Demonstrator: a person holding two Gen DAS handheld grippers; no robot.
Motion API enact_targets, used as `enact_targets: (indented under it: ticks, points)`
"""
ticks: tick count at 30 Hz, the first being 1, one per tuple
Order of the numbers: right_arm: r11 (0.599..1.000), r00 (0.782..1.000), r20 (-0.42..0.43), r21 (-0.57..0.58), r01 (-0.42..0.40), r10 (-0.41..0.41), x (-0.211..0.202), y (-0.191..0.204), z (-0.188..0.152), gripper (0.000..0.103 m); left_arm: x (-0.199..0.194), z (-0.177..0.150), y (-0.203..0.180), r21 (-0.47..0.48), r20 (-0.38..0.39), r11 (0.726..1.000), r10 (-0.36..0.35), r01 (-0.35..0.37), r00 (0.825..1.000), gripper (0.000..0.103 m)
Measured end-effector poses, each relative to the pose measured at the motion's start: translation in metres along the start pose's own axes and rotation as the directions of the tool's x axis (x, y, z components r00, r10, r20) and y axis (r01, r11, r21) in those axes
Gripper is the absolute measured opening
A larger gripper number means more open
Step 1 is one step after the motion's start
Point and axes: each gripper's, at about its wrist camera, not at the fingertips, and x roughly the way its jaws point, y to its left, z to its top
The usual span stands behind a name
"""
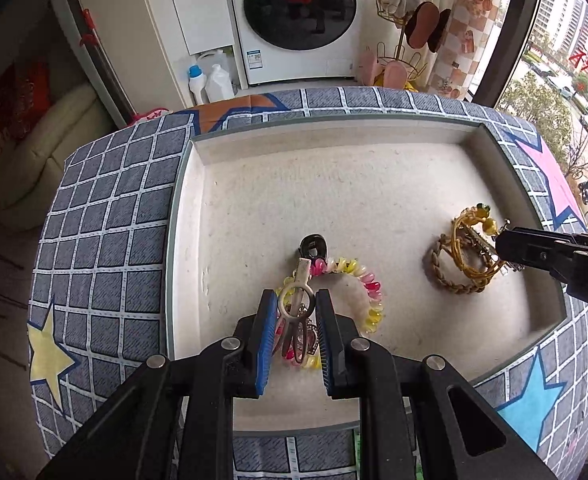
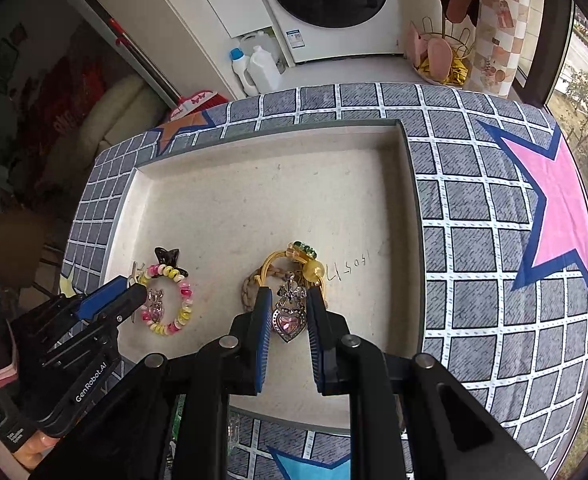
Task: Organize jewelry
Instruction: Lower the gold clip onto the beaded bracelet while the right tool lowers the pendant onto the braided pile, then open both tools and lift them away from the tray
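one shallow cream-lined tray (image 1: 222, 216) with a grey rim sits on a grey checked cloth (image 1: 106, 240) printed with coloured stars, and every piece of jewelry lies inside that tray

two clusters are in it. toward the tray's left half lies one coiled pink, yellow and clear spiral hair tie (image 1: 367, 288), with one dark glossy clip (image 1: 313, 246) touching its far edge. toward the tray's right half lies one braided tan cord bracelet (image 1: 447, 280), and on top of it one yellow cord bracelet with a yellow bead and green trim (image 1: 473, 220)

two black hand-held grippers with blue pads are lowered over the tray, one over each cluster. the left gripper (image 1: 295, 308) has its jaws drawn narrow, pinching a pale ring (image 1: 295, 300) on a white stick-shaped piece (image 1: 301, 276); a small silver charm (image 1: 303, 336) hangs between the pads over the near side of the spiral hair tie. the right gripper (image 2: 290, 308) also has its jaws drawn narrow, with one silver pendant bearing a pink heart stone (image 2: 289, 322) between the pads, just at the near edge of the two bracelets; whether the pads actually press the pendant cannot be told

beyond the tray's far rim stand one white washing machine (image 1: 294, 20) with a dark round door and two plastic bottles (image 1: 210, 80) on the floor
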Motion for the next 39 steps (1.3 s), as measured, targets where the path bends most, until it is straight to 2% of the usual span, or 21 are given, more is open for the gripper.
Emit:
enact_targets:
  ticks: [10, 16, 20, 27, 30, 33, 36, 38, 39]
  points:
    - [1.0, 1.0, -0.018, -0.018, 0.012, -0.012, 0.011, 0.0, -0.001, 0.019, 0.013, -0.002, -0.004, 0.034, -0.037, 0.999, 0.036, -0.035, 0.999, 0.032]
    - [1.0, 1.0, -0.025, -0.021, 0.008, -0.008, 0.013, -0.001, -0.001, 0.02, 0.011, -0.003, -0.003, 0.025, -0.04, 0.999, 0.034, -0.033, 0.999, 0.033]
    - [1.0, 1.0, -0.017, -0.019, -0.01, 0.01, 0.008, 0.0, -0.002, 0.034, 0.007, -0.002, -0.004, 0.033, -0.034, 0.999, 0.035, -0.034, 0.999, 0.033]
    - [0.999, 0.999, 0.019, 0.027, -0.032, 0.031, -0.009, -0.002, -0.001, 0.036, -0.001, 0.0, -0.006, 0.041, -0.03, 0.999, 0.031, -0.03, 0.999, 0.033]
    - [0.998, 0.999, 0.024, 0.039, -0.04, 0.039, -0.014, -0.002, -0.003, 0.041, -0.003, 0.0, -0.006, 0.046, -0.027, 0.998, 0.037, -0.035, 0.999, 0.033]
    - [0.998, 0.999, 0.026, 0.044, -0.039, 0.038, -0.017, -0.002, -0.005, 0.042, -0.006, 0.001, -0.007, 0.051, -0.022, 0.998, 0.038, -0.037, 0.999, 0.034]
    - [0.997, 0.999, 0.023, 0.056, -0.048, 0.047, -0.02, -0.003, -0.008, 0.042, -0.013, 0.001, -0.006, 0.032, 0.004, 0.998, 0.05, -0.05, 0.999, 0.103]
    - [0.996, 0.998, 0.023, 0.064, -0.055, 0.054, -0.021, -0.004, -0.01, 0.045, -0.026, 0.001, -0.003, 0.008, 0.066, 0.999, 0.048, -0.049, 0.997, 0.103]
    - [0.996, 0.998, 0.028, 0.068, -0.062, 0.06, -0.023, -0.004, -0.011, 0.047, -0.028, 0.002, -0.003, 0.006, 0.06, 0.999, 0.036, -0.036, 0.998, 0.103]
